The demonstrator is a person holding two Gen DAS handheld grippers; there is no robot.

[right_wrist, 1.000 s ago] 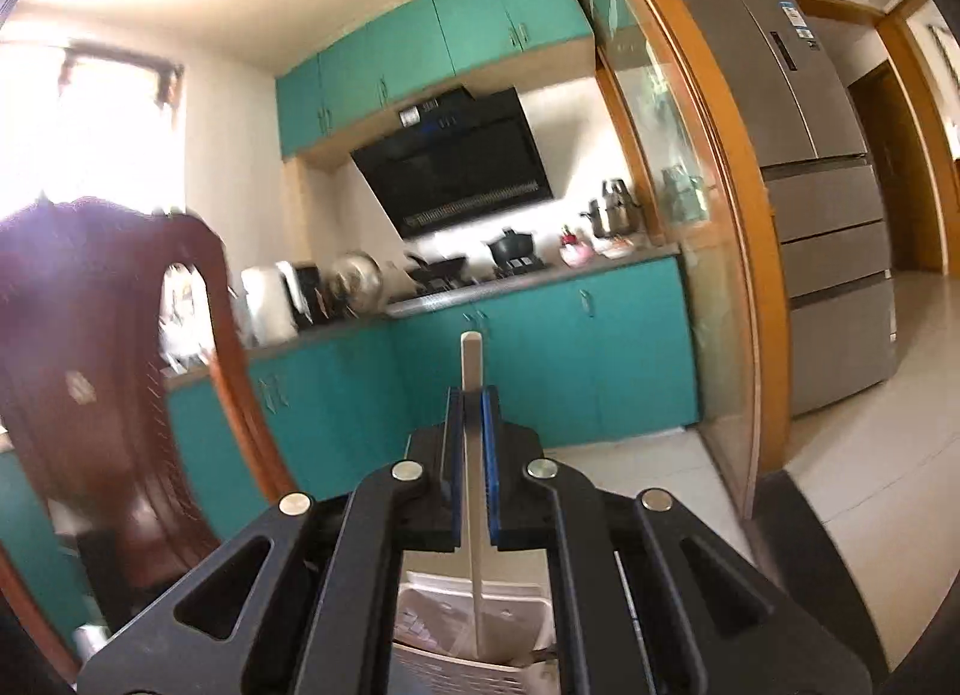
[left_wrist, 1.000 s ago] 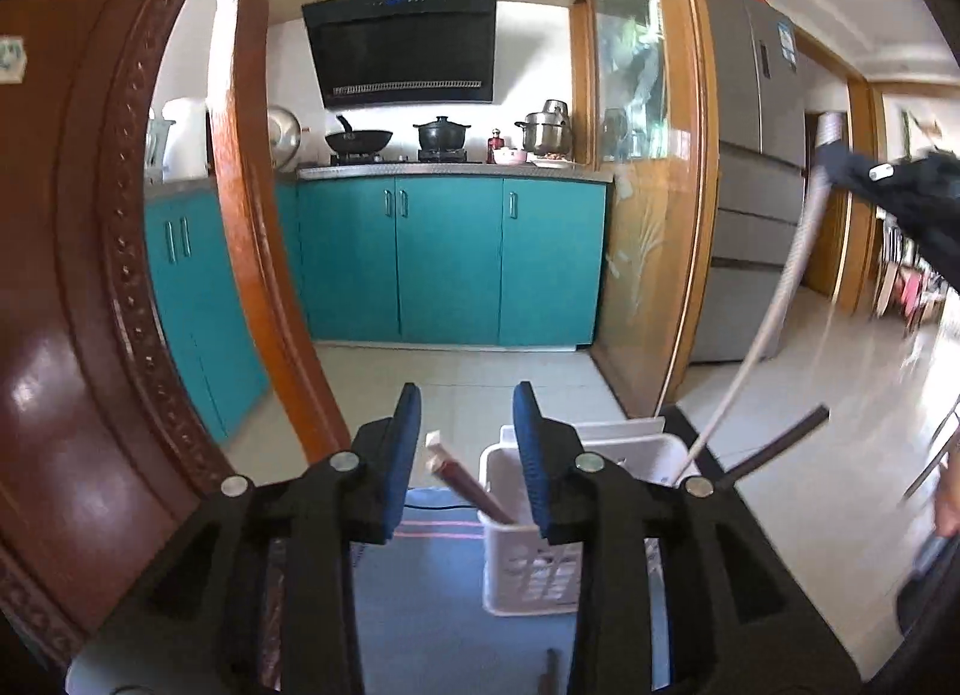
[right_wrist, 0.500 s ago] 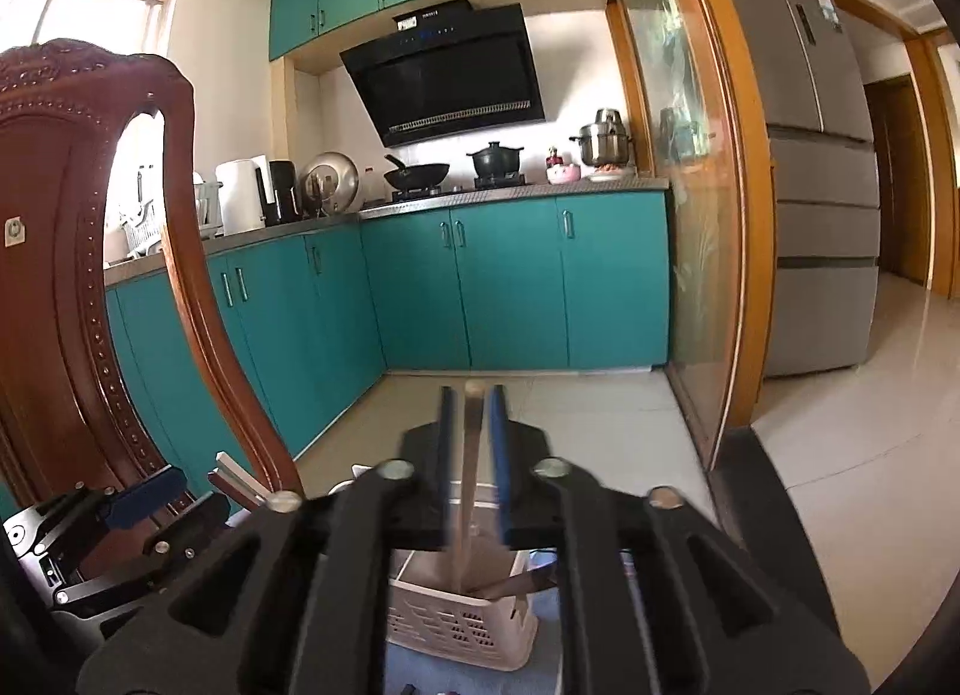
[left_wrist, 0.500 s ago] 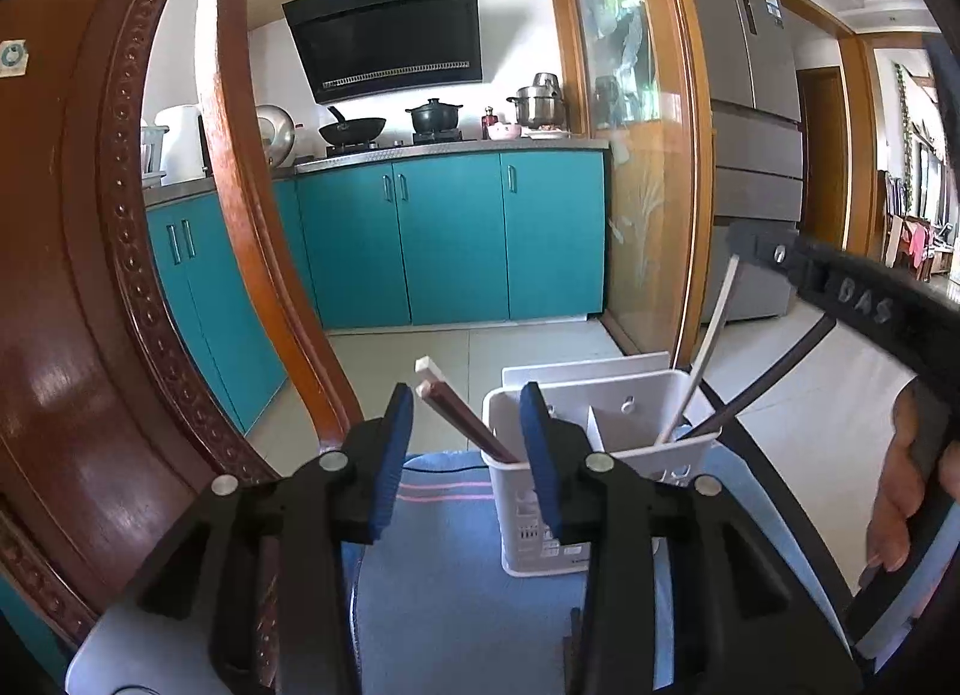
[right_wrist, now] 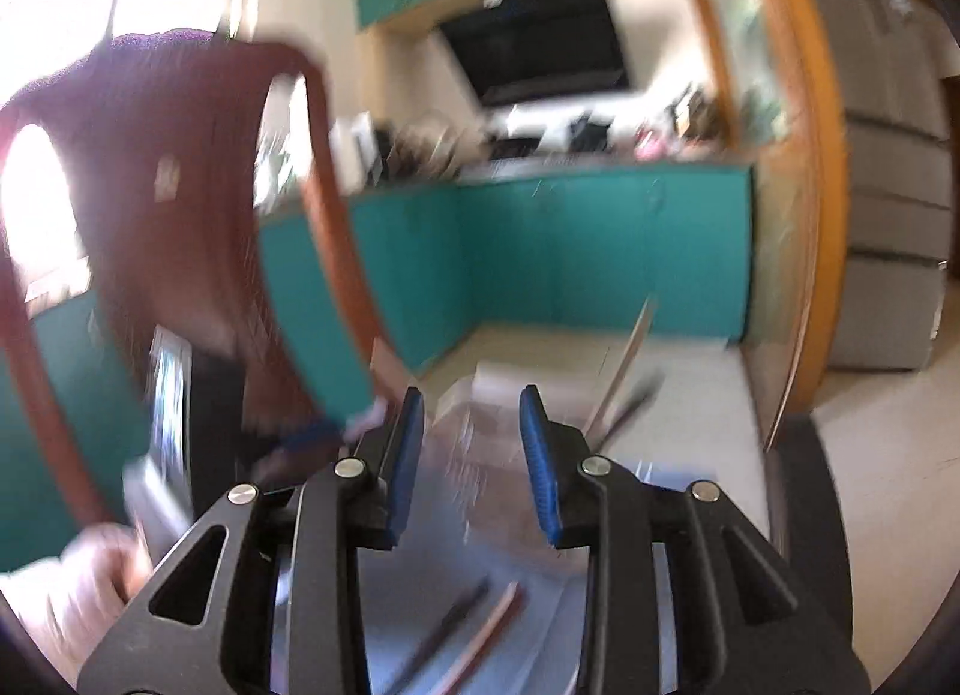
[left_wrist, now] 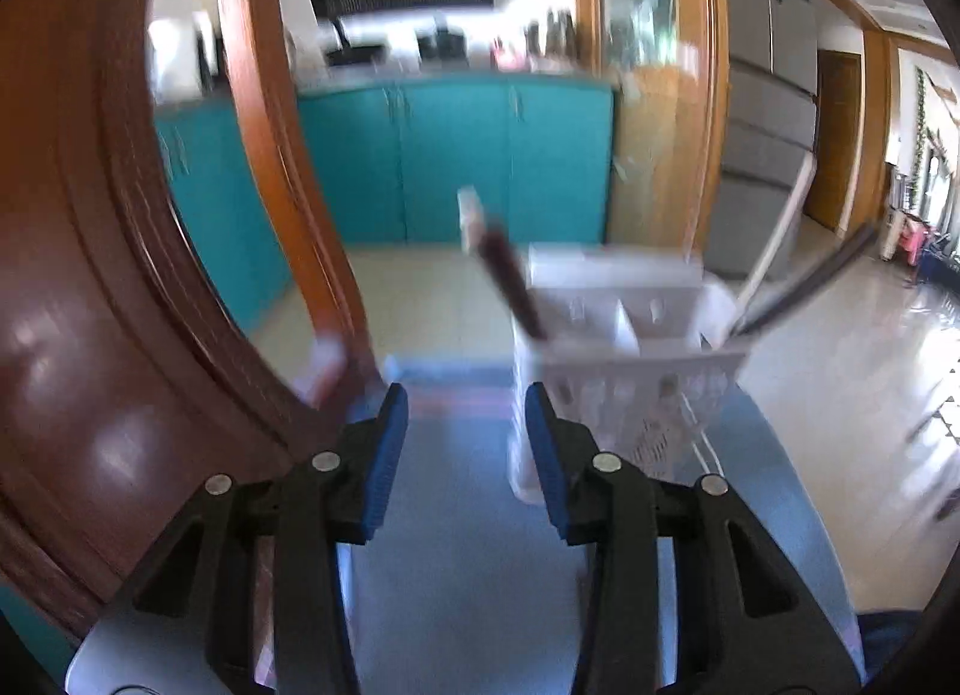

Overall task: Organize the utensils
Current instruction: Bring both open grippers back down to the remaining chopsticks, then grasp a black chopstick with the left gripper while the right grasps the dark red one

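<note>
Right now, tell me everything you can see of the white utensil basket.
The white utensil basket looks like perforated plastic, with inner dividers forming compartments. It stands upright on a blue cloth, just ahead of the left gripper's right jaw and apart from it. Dark brown chopsticks lean out of its left compartment; a pale utensil and a dark one lean out at its right. Blur hides finer detail.
</note>
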